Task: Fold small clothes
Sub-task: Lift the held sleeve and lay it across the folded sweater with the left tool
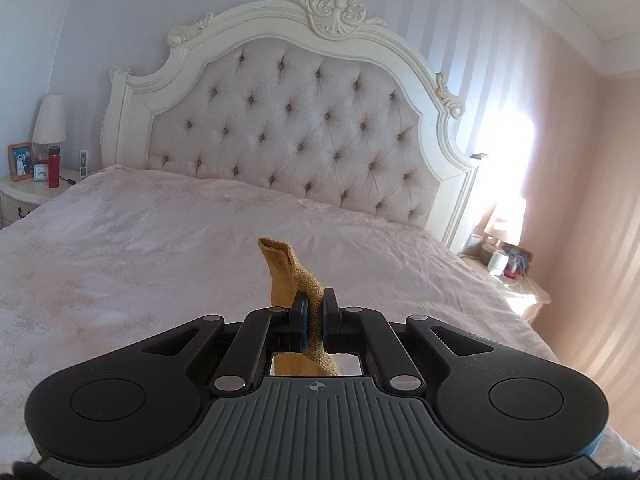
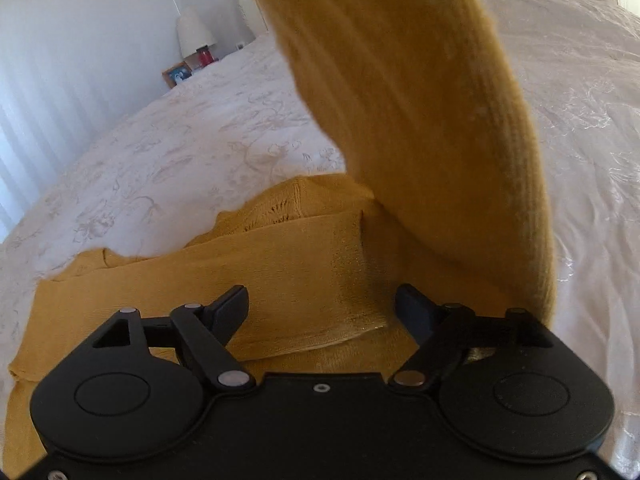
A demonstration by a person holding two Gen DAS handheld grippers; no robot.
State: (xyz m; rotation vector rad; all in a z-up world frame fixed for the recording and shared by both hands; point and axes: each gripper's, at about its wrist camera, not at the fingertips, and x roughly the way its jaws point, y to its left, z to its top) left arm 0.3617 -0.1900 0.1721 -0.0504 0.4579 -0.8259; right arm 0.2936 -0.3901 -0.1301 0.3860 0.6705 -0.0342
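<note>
Left gripper point(image 1: 315, 306): jaws pinched tight on a bunched strip of the mustard knit garment point(image 1: 285, 270). The cloth stands up beyond the fingertips in a narrow tongue and also shows below the jaws, through the gap in the tool body. The gripper is held above the bed, pointing toward the headboard.

Right gripper point(image 2: 322, 310): jaws spread wide, nothing pressed between the pads. Both fingers point(image 2: 230, 306) sit low over the garment, a folded edge of the cloth lying in the space between them. No contact with the pads can be made out.

Mustard knit garment: in the right wrist view, the main part point(image 2: 288, 264) lies spread on the near side of the bed, with a flat folded band across it. A ribbed length rises from the right of this part, steeply up and out of the top of the view, blurred.

Bed cover point(image 1: 160, 240): pale, with a faint floral pattern, lightly creased.

Headboard point(image 1: 288, 120): tufted, cream carved frame, at the far end.

Left nightstand point(image 1: 20, 194): white lamp point(image 1: 49, 120), framed photo point(image 1: 20, 161), red bottle point(image 1: 53, 168), small clock.

Right nightstand point(image 1: 520, 288): lit lamp point(image 1: 508, 220), small items too bright to tell apart.
</note>
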